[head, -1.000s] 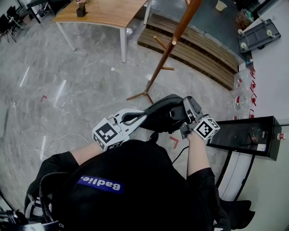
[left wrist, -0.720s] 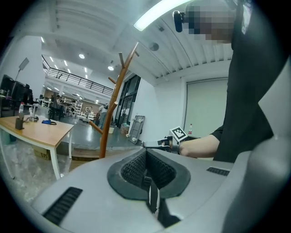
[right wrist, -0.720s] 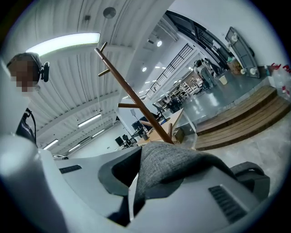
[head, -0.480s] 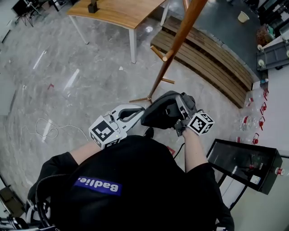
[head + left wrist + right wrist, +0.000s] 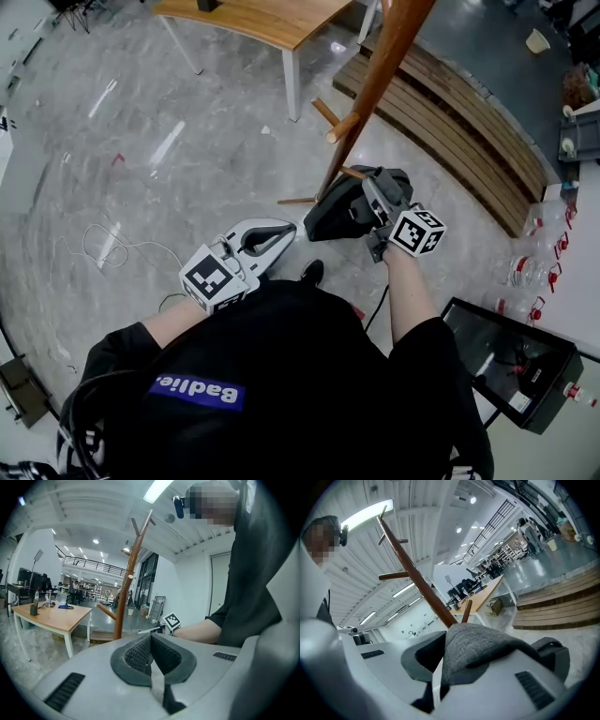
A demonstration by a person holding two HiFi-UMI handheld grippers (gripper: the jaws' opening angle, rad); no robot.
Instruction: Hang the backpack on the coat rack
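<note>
The dark grey backpack (image 5: 339, 208) hangs above the floor from my right gripper (image 5: 373, 192), which is shut on its top fabric. In the right gripper view the grey fabric (image 5: 483, 648) bulges out between the jaws of the right gripper (image 5: 440, 667). The brown wooden coat rack (image 5: 375, 70) leans up just beyond the backpack, its foot (image 5: 323, 195) right beside it, its pegs (image 5: 396, 576) high above. My left gripper (image 5: 292, 229) is shut on nothing just left of the backpack, its pads (image 5: 140, 656) pressed together.
A wooden table (image 5: 262, 19) stands at the back, a slatted wooden platform (image 5: 469, 112) behind the rack. At right are a black case (image 5: 506, 347) and bottles (image 5: 534, 272). A white cable (image 5: 103, 244) lies on the grey floor at left.
Both grippers have moved forward toward the coat rack, the right one carrying the backpack. The rack's foot now lies right at the backpack.
</note>
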